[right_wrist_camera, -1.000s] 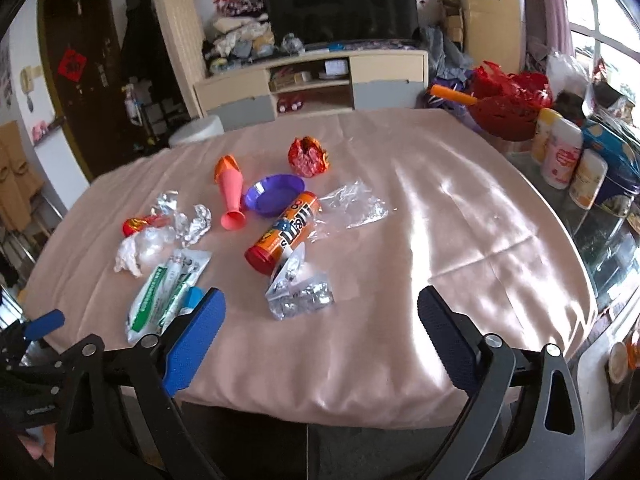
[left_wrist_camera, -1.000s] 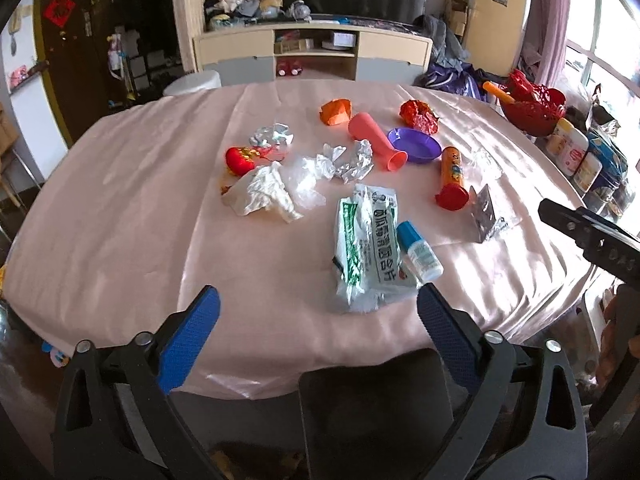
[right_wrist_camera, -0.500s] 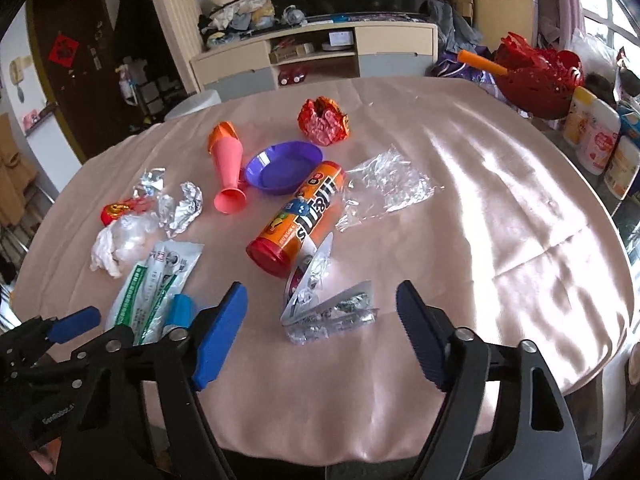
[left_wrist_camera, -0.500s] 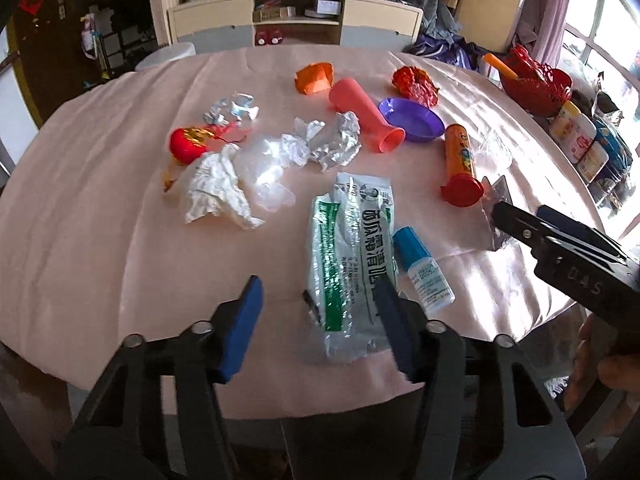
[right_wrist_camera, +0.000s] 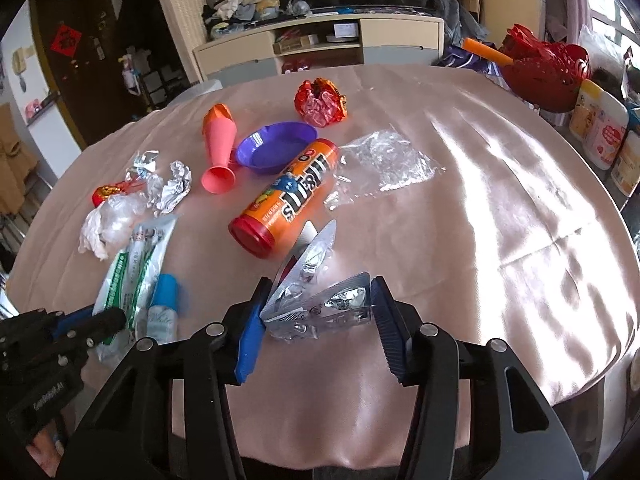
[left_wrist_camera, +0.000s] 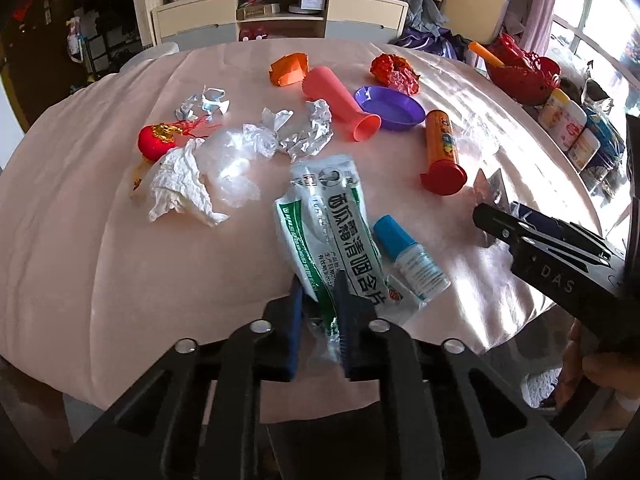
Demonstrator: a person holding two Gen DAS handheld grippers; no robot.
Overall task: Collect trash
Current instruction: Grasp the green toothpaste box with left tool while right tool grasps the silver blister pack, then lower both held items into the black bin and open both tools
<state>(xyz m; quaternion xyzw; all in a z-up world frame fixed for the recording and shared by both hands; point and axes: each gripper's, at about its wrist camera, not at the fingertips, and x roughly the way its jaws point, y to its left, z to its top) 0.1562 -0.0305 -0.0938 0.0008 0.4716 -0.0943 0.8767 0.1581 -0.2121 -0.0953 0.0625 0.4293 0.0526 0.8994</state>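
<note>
My left gripper (left_wrist_camera: 320,312) is shut on the near end of a green and white plastic packet (left_wrist_camera: 332,216) that lies on the pink table. It shows in the right wrist view too (right_wrist_camera: 132,268). My right gripper (right_wrist_camera: 316,320) is partly closed around a bent silver blister pack (right_wrist_camera: 316,292); both pads touch its sides. Other trash lies beyond: a white tissue (left_wrist_camera: 180,184), crumpled foil (left_wrist_camera: 308,132), clear plastic film (right_wrist_camera: 384,164), a red foil ball (right_wrist_camera: 320,100).
An orange tube (right_wrist_camera: 284,204), a purple dish (right_wrist_camera: 276,146), a pink cup (right_wrist_camera: 218,156) and a blue-capped bottle (left_wrist_camera: 412,256) lie on the pink tablecloth (right_wrist_camera: 500,220). A red basket (right_wrist_camera: 544,68) and jars (right_wrist_camera: 600,132) stand at the right. A cabinet stands behind.
Both grippers moved forward and down to the table. The left closed on the packet's near end. The right narrowed around the blister pack.
</note>
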